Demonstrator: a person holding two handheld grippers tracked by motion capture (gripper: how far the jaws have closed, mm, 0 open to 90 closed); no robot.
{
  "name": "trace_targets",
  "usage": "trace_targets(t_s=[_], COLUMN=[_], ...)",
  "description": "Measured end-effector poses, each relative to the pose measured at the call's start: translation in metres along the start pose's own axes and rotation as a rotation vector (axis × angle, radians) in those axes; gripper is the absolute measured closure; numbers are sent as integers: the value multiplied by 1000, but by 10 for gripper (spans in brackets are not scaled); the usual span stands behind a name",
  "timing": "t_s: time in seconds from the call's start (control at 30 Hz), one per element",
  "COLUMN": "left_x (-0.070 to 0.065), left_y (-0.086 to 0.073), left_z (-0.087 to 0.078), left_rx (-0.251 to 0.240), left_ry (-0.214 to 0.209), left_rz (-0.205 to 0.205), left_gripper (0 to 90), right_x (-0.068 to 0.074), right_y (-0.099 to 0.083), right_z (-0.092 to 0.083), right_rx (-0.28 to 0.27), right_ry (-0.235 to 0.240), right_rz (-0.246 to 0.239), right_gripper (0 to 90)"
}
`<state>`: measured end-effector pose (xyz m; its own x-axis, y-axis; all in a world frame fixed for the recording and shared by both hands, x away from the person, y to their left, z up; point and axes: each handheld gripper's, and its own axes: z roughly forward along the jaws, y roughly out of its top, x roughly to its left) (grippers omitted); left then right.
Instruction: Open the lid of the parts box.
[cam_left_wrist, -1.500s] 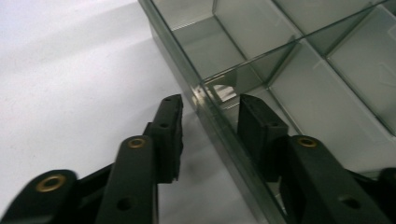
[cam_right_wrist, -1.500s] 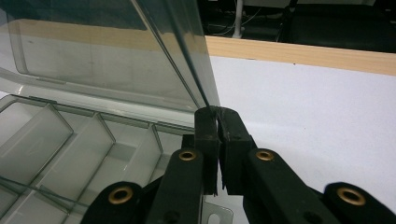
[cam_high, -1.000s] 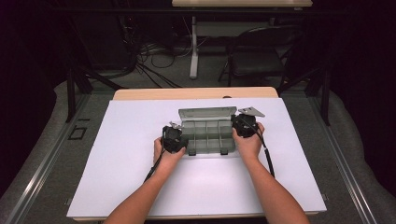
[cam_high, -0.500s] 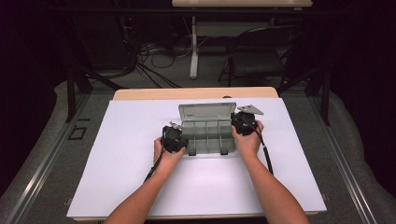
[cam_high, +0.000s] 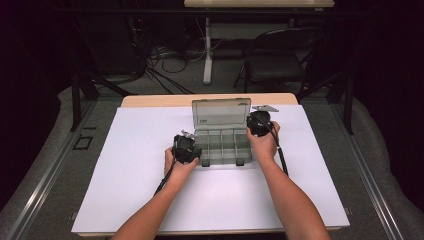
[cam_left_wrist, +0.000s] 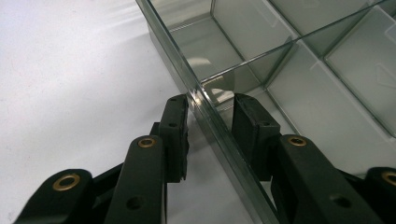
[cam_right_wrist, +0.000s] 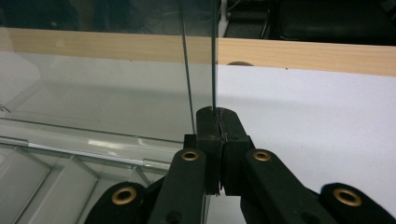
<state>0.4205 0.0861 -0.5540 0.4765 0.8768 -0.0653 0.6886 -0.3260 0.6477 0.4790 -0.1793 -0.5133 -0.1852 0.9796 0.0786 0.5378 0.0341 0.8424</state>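
Lid of the clear organizer box (cam_high: 222, 132) now stands steeper than a second ago, nearly upright, swung up by the right tongs (cam_high: 260, 123). Left tongs (cam_high: 187, 148) sit at the box's near-left corner on the tabletop (cam_high: 125, 150).

Left gripper view: jaws apart, straddling the side wall (cam_left_wrist: 196, 100), not pinching.

Right gripper view: jaws together on the lid's thin edge (cam_right_wrist: 214, 56). Light, stiff, slick plastic; take it by rims and edges.

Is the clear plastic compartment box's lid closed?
No, the lid stands upright behind the clear plastic compartment box, its empty compartments exposed.
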Motion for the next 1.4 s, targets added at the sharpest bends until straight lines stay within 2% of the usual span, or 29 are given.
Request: trace_targets(t_s=[0.07,0.37,0.63,1.0,1.4], left_x=[0,0,-1,0,-1], left_y=[0,0,-1,-1,-1], left_z=[0,0,1,0,0], left_rx=[-1,-3,-14,-10,-9], left_ry=[1,1,4,1,2], left_rz=[-3,-6,-17,-13,-13], left_gripper=[672,673,674,674,675], right_x=[0,-2,-4,-5,-6], right_y=[5,11,12,13,12], right_z=[4,13,17,27,35], right_rx=[24,59,65,75,85], right_ry=[-2,-2,0,-2,-5], right_rz=[9,34,38,61,65], right_gripper=[896,897,897,897,898])
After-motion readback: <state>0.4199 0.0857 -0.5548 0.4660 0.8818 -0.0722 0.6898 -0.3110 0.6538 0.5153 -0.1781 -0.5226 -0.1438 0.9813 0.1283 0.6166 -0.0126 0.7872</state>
